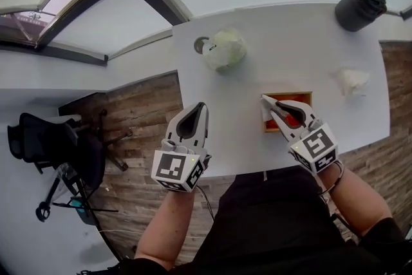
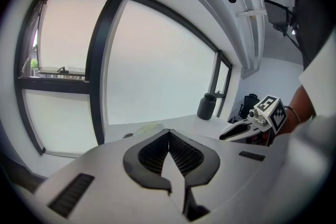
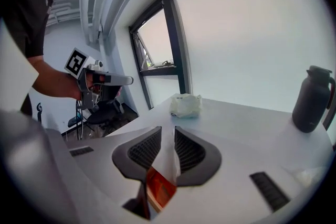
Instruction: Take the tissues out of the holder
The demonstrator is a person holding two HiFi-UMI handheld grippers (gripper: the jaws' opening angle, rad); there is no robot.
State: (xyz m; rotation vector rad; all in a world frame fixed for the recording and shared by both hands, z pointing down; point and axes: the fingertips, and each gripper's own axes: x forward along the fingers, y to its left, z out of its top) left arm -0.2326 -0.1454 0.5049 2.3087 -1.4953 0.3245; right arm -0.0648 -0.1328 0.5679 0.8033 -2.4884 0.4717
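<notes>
A wooden tissue holder point(image 1: 302, 97) with a red inside sits on the white table point(image 1: 257, 151) near its front edge. My right gripper point(image 1: 269, 102) is over the holder's left end, shut on a white tissue point(image 1: 264, 110). In the right gripper view the tissue point(image 3: 169, 157) stands pinched between the pads, with the red holder point(image 3: 159, 190) just below. My left gripper point(image 1: 202, 106) hovers at the table's front left edge, shut with nothing in it. In its own view the left gripper point(image 2: 169, 132) has its tips touching, and the right gripper point(image 2: 245, 129) shows off to the right.
A crumpled white tissue point(image 1: 352, 80) lies on the table right of the holder. A pale green crumpled bundle point(image 1: 224, 49) and a round cable hole point(image 1: 201, 44) are at the far left. A dark flask point(image 1: 359, 8) stands at the far right corner. An office chair point(image 1: 51, 138) is on the floor, left.
</notes>
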